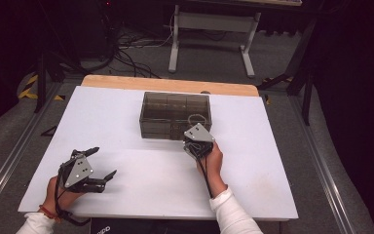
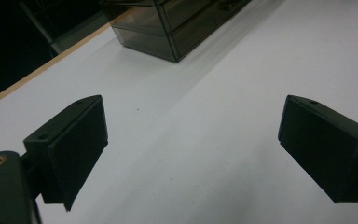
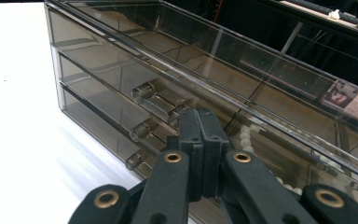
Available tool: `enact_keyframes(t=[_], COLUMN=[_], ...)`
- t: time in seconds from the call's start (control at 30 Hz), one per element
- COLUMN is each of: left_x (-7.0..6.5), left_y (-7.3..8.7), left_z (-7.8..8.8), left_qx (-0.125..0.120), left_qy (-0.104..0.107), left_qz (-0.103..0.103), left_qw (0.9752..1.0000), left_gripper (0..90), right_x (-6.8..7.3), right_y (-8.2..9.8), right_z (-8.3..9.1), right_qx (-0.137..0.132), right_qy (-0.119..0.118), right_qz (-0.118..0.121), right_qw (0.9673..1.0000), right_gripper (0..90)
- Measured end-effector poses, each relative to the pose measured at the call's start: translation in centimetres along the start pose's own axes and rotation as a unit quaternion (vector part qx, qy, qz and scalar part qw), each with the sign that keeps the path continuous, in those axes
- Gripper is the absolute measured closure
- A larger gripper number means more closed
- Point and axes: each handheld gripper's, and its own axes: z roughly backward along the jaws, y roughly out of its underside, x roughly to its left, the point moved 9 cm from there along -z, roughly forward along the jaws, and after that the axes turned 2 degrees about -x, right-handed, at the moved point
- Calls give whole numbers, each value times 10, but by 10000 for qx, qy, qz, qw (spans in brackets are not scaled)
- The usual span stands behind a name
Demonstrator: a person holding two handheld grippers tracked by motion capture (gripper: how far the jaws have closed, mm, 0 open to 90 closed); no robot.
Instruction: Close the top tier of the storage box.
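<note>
- The smoked acrylic drawer box (image 1: 175,115) sits at the table's (image 1: 126,146) twelve o'clock side.
- The right gripper (image 3: 199,135), jaws pressed together on nothing, meets its front, likely to nudge a drawer.
- The left gripper (image 1: 100,163) waits at seven o'clock, jaws wide apart.

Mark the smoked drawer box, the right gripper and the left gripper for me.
smoked drawer box (image 1: 168,105), high view, on its top panel.
right gripper (image 3: 200,135), right gripper view, where the shut jaws meet.
left gripper (image 2: 193,144), left gripper view, midway between the open jaws.
</note>
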Motion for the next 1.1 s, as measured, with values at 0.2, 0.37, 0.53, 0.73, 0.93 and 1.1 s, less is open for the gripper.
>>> enact_keyframes(t=[0.2, 0.37, 0.53, 0.73, 0.93, 1.1], left_x=[0, 0, 0, 0, 0, -1], left_y=[1, 1, 1, 1, 1, 1], left_z=[0, 0, 0, -1, 0, 0], left_qx=[21, 12, 23, 28, 23, 43], left_qy=[3, 5, 7, 15, 25, 18], left_qz=[-4, 0, -8, -17, -10, -41], left_qw=[10000, 10000, 10000, 10000, 10000, 10000], left_gripper=[90, 90, 90, 90, 90, 90], right_x=[0, -1, -1, -1, -1, -2], right_y=[0, 0, -1, -1, -2, -5], right_z=[-1, -2, -3, -3, 0, 6], right_qx=[2, 1, 0, 7, -3, -57], right_qy=[52, 76, 88, 99, 79, 55], right_qz=[-9, -13, -2, 6, -9, -39], right_qw=[10000, 10000, 10000, 10000, 10000, 10000], right_gripper=[900, 900, 900, 900, 865, 860])
